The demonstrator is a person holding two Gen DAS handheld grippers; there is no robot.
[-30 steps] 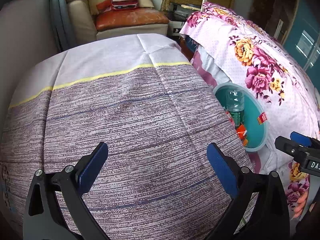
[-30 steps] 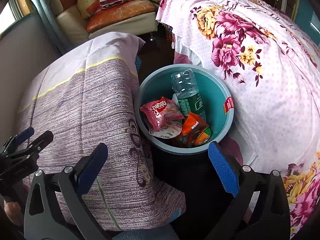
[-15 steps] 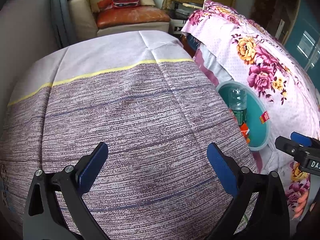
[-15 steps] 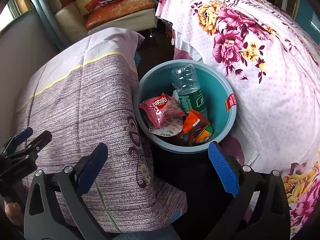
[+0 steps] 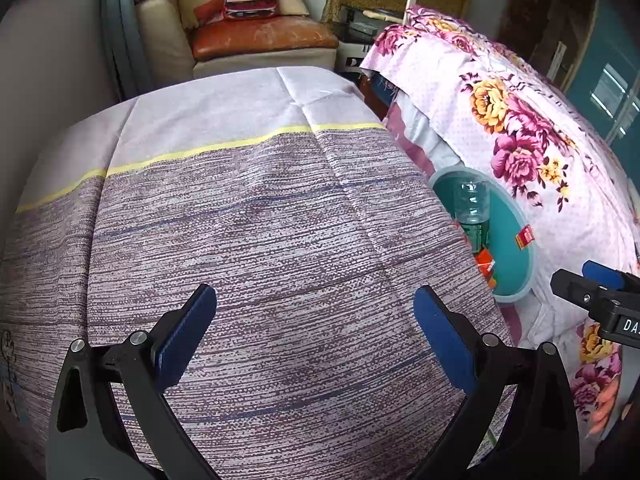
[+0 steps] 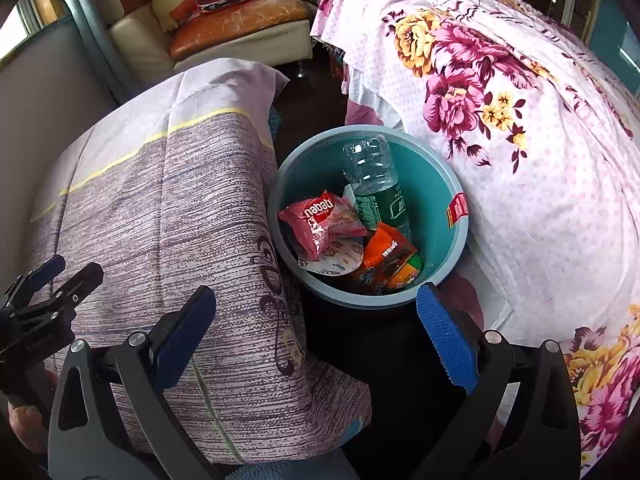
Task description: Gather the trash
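A teal bin (image 6: 432,184) stands on the dark floor between a cloth-covered table and a bed. Inside lie a clear plastic bottle (image 6: 374,182), a pink wafer wrapper (image 6: 316,224), an orange packet (image 6: 390,258) and a round white lid (image 6: 334,260). My right gripper (image 6: 316,340) hovers open just in front of the bin, nothing between its blue pads. My left gripper (image 5: 316,338) is open and empty over the purple tablecloth (image 5: 248,240). In the left wrist view the bin (image 5: 516,264) sits to the right, with the right gripper's tips (image 5: 596,292) at the frame edge.
The floral bedspread (image 6: 520,128) drapes close against the bin's right side. The table's cloth (image 6: 180,220) hangs down on the bin's left. A sofa with orange cushions (image 6: 240,16) stands at the back. A hand (image 6: 24,424) holds the left gripper.
Both views have shifted slightly: the bin has slid a little right and lower in the left wrist view. Both grippers stay open and empty.
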